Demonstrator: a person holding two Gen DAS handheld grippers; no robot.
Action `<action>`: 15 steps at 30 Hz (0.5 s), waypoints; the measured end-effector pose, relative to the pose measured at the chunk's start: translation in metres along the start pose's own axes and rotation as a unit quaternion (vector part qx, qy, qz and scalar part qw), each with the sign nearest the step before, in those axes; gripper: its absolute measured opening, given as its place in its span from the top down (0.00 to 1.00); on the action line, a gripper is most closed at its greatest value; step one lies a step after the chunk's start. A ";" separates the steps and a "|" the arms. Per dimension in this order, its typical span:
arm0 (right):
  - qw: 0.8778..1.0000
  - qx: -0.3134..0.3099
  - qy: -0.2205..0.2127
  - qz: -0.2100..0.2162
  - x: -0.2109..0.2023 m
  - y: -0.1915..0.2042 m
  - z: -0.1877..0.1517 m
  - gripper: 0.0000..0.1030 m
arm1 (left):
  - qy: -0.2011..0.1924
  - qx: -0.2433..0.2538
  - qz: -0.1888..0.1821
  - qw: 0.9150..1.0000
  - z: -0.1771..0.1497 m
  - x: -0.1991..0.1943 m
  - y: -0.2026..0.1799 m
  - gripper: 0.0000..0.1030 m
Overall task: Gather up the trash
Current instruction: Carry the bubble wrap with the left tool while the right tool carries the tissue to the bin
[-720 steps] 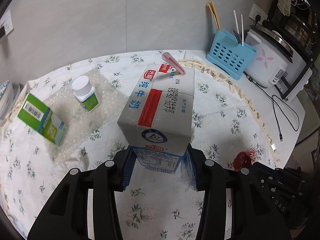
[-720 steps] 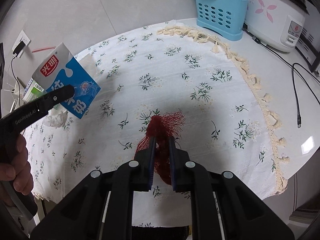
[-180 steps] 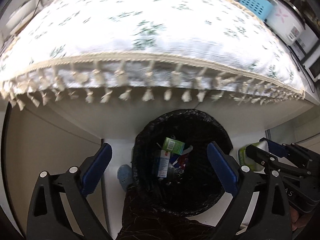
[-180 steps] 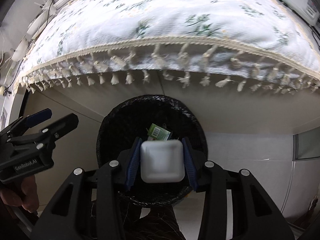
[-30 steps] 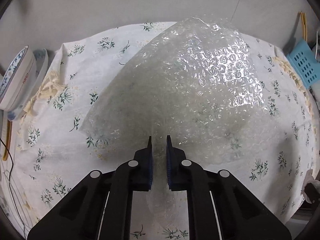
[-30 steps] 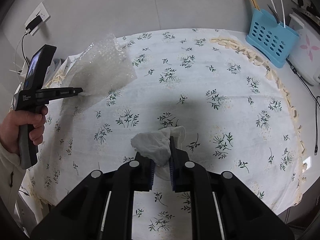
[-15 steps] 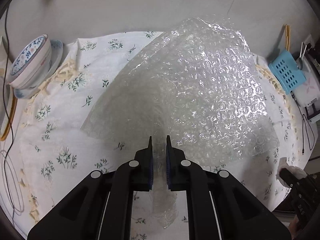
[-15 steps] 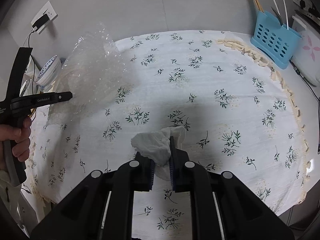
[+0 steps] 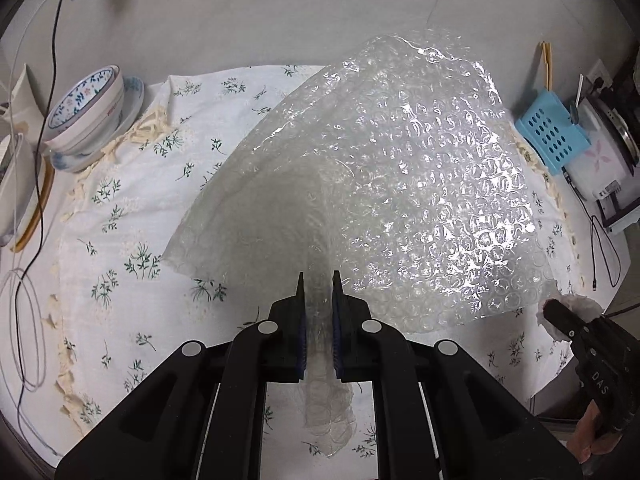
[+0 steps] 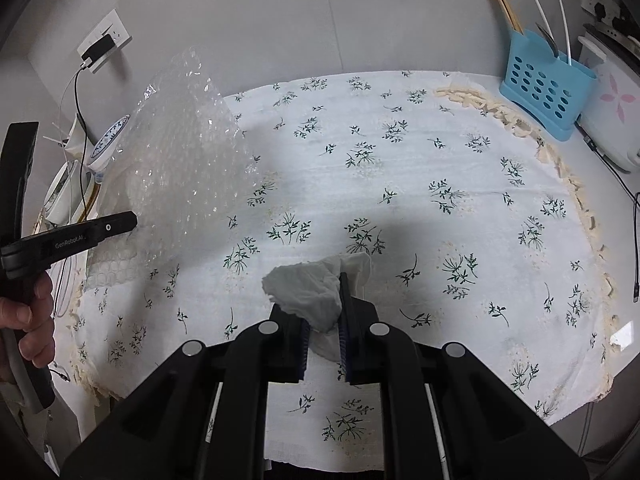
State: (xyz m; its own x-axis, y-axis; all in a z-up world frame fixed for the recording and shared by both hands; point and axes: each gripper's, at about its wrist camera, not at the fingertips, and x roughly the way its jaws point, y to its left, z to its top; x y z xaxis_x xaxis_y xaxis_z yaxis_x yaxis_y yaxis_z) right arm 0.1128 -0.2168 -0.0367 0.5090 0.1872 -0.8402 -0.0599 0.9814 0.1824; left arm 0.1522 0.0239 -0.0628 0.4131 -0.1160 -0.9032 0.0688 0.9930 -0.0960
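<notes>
Over floral cloth (image 10: 400, 184): L gripper (image 9: 318, 280) pinches clear bubble wrap (image 9: 400, 184); R gripper (image 10: 324, 312) clamps crumpled white tissue (image 10: 308, 292).

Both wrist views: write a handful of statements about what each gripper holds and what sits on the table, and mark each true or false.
1. The left gripper is shut on a sheet of bubble wrap. True.
2. The right gripper is open, holding nothing. False: it is shut on a crumpled white tissue.
3. The bubble wrap lies flat on the tablecloth. False: it is lifted above it.
4. A blue utensil holder stands beside the rice cooker. True.
5. Stacked bowls sit at the cloth's edge. True.
</notes>
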 end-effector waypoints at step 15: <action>1.000 -0.011 -0.007 0.001 -0.040 -0.015 -0.026 0.89 | 0.003 -0.013 0.002 1.000 -0.045 -0.026 -0.025 0.92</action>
State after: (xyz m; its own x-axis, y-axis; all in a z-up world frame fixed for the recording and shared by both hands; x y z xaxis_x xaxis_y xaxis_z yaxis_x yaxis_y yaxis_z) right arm 0.0710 -0.2377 -0.0192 0.5214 0.1888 -0.8321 -0.0801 0.9817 0.1726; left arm 0.0986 0.0035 -0.0561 0.4076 -0.1113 -0.9063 0.0433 0.9938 -0.1026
